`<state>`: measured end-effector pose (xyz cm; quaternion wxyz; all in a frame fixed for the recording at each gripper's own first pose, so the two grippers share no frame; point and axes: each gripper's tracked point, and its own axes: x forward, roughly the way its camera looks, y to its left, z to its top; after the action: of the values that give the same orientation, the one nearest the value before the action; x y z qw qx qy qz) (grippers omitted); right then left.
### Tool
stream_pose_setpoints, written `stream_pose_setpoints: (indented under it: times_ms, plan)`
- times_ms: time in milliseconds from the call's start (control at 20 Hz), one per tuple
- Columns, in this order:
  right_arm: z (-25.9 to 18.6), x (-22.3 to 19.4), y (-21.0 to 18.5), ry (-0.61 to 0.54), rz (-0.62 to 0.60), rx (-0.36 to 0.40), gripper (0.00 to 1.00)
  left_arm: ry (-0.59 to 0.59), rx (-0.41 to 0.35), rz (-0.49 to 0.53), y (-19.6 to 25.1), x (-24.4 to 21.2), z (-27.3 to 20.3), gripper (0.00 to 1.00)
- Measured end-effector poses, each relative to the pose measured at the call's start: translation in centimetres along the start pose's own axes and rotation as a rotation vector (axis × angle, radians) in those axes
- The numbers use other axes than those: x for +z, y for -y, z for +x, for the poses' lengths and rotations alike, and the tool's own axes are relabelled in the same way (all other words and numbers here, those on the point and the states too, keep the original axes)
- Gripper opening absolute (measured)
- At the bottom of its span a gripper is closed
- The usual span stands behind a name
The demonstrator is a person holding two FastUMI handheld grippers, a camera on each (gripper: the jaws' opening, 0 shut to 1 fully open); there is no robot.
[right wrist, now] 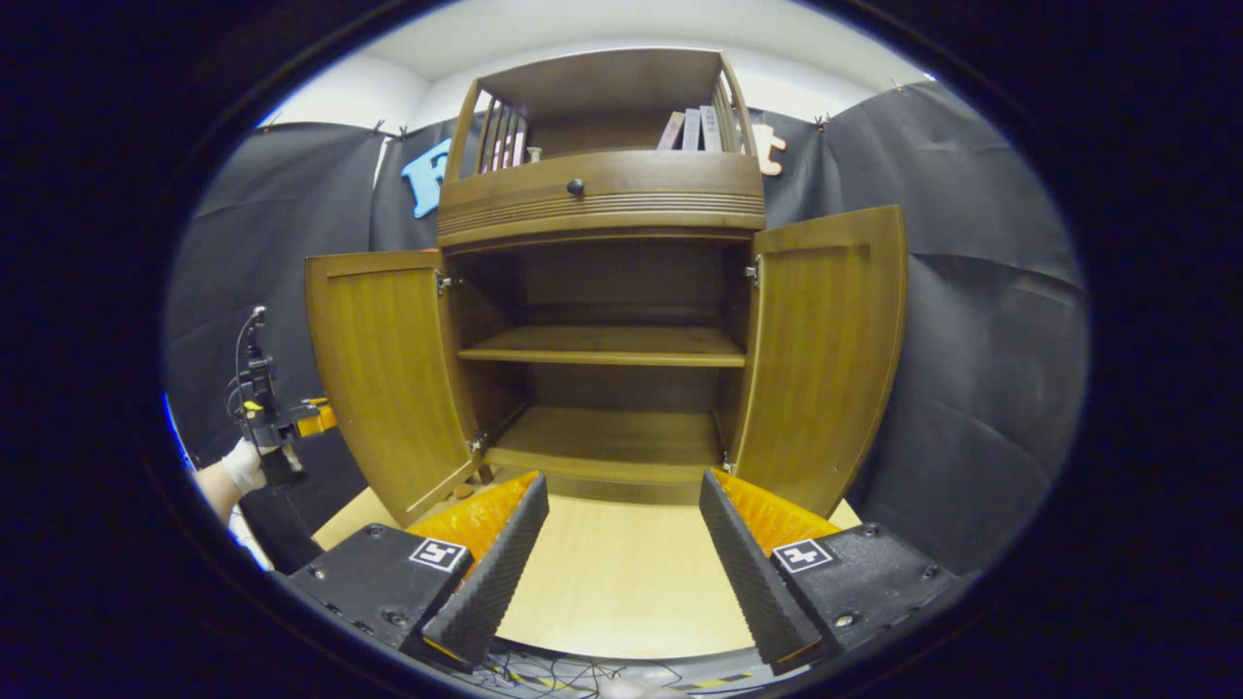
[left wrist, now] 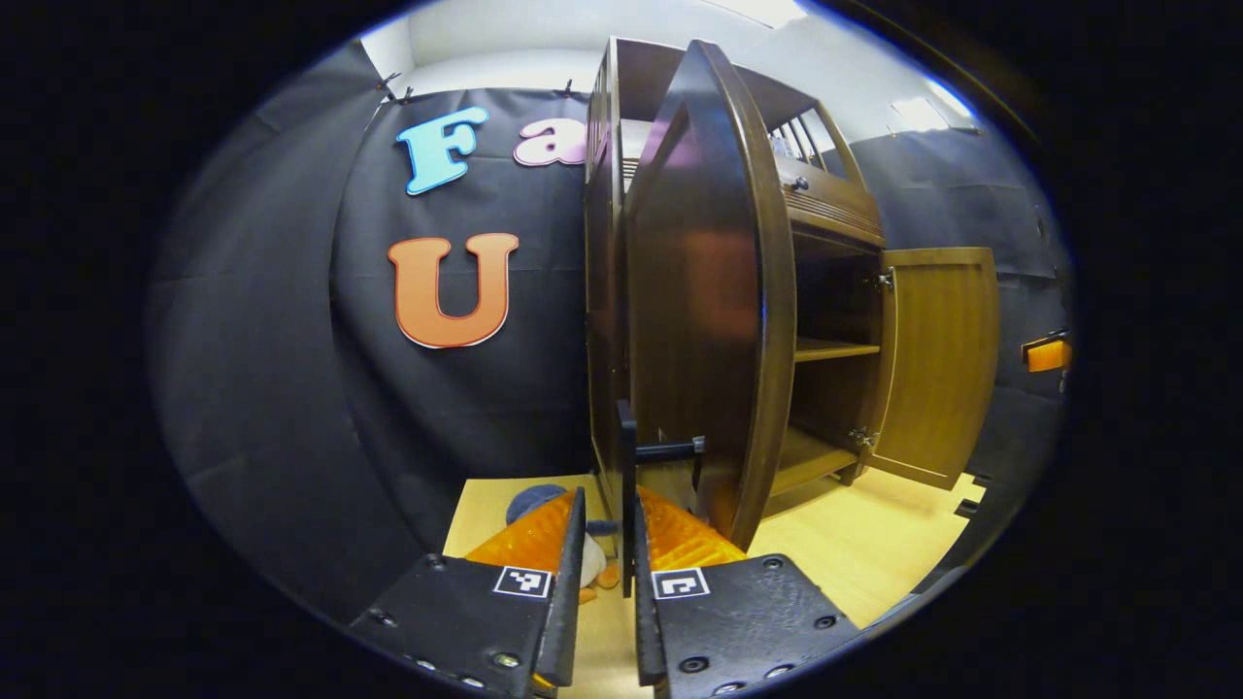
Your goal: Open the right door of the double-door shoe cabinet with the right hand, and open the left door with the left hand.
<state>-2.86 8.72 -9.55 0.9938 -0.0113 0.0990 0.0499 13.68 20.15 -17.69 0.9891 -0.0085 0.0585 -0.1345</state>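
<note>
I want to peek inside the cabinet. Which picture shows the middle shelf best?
The right gripper view: it faces the open cabinet, so the whole shelf shows. In the left gripper view, the left door hides most of that shelf.

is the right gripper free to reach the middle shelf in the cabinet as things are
Probably yes. Both doors, left door and right door, stand swung wide, and the open right gripper faces the bare middle shelf with nothing between them.
</note>
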Motion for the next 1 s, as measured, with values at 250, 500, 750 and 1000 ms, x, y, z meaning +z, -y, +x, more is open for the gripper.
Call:
stream_pose_setpoints:
  times_ms: [250, 500, 750, 1000]
  plan:
    - [-0.3, 0.0, 0.1, 0.008, 0.004, 0.001, 1.0, -0.013, 0.065, -0.001, -0.7, -0.1, -0.8, 0.89]
    - [-0.2, 0.1, 0.2, 0.009, 0.006, 0.007, 1.0, 0.03, 0.095, -0.006, -1.3, 1.2, -3.2, 0.86]
    - [0.1, 0.6, 0.2, 0.014, 0.004, 0.014, 1.0, 0.07, 0.167, -0.031, -0.2, 4.4, -7.0, 1.0]
    - [0.2, 2.4, 1.0, 0.058, 0.011, -0.017, 1.0, 0.06, 0.261, 0.003, 3.1, 8.5, -9.2, 0.95]
